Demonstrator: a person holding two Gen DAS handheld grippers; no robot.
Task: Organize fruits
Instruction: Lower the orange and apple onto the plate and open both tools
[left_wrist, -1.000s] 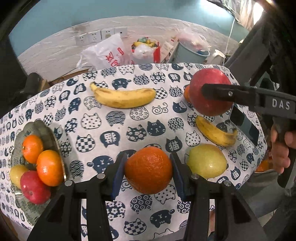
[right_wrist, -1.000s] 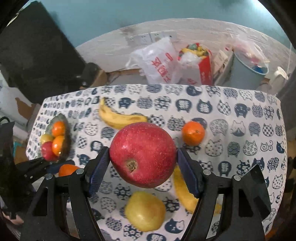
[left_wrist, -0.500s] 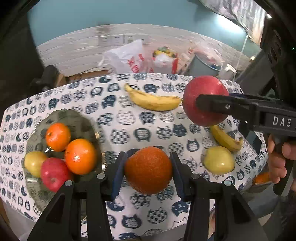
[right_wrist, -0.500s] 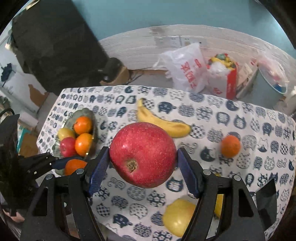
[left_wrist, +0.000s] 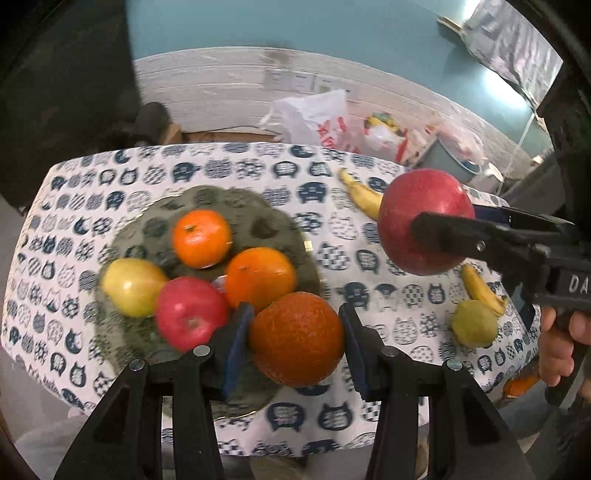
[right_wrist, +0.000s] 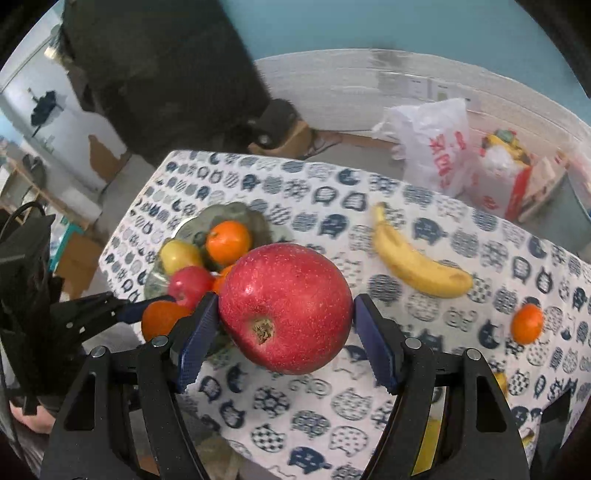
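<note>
Tablecloth (left_wrist: 332, 236) printed with navy cat faces covers the table I'm working over; beyond its far edge at twelve o'clock I see a white plank wall under teal paint, a white plastic bag (left_wrist: 314, 114) with red print and other clutter on the floor. My left gripper (left_wrist: 295, 345) is clamped on a dark orange (left_wrist: 297, 343), held over the near rim of the glass plate (left_wrist: 266, 206), which already carries two oranges, a yellow-green fruit and a small red apple (left_wrist: 190, 314). My right gripper (right_wrist: 284, 328) grasps a big red apple (right_wrist: 286, 306) between its blue pads, raised above the cloth at about three o'clock from the plate. Off the plate, a banana (right_wrist: 417, 264) lies at one o'clock in the right view, a small orange (right_wrist: 527, 323) at three, and a pear (left_wrist: 474, 323) with a second banana (left_wrist: 480, 288) near the right edge in the left view. Bare cloth lies between plate and right-hand fruit; the plate's far half is free.
</note>
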